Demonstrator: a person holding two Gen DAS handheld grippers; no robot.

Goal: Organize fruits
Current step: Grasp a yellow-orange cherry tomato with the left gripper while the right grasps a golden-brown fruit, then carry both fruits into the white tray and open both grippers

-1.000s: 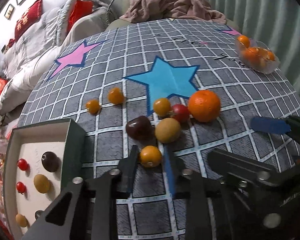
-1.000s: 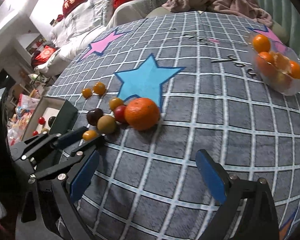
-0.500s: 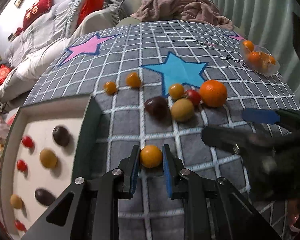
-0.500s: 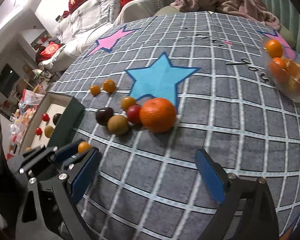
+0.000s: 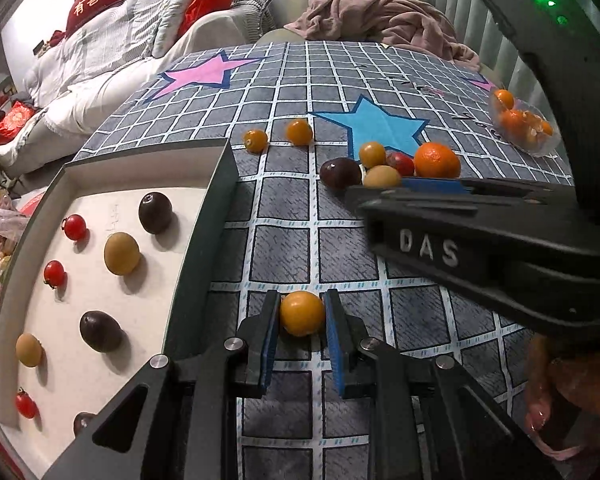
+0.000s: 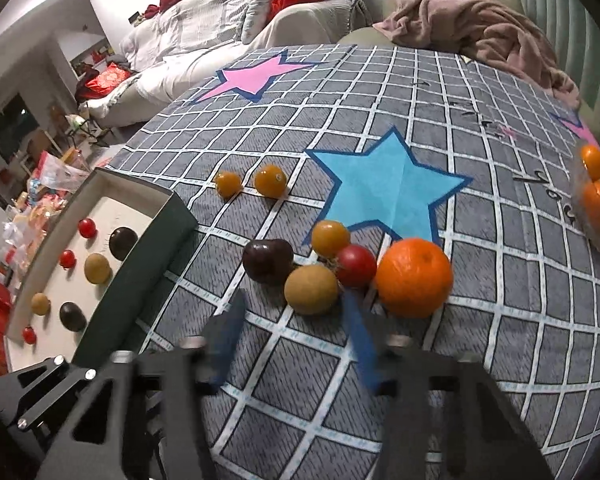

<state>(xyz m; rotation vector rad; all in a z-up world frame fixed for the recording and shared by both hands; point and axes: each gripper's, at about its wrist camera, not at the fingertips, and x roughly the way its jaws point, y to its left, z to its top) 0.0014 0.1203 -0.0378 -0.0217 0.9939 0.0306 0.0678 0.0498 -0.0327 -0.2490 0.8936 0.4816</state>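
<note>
Now my left gripper (image 5: pixel 302 332) angled down beside box (image 5: pixel 204 264), pads clamped on small orange fruit (image 5: pixel 302 313). My right gripper (image 6: pixel 296 340) angled down before fruit cluster; blurred jaws just closing, narrower than before, nothing between them. Five fruits in cluster, big orange (image 6: pixel 414 276) included; two loose behind. Box nearer than second ago.

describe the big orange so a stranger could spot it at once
Find the blue star on the grey checked cloth. Below its lower right point lies a fruit cluster; the big orange is at its right end, beside a red tomato, far larger than the rest.
</note>
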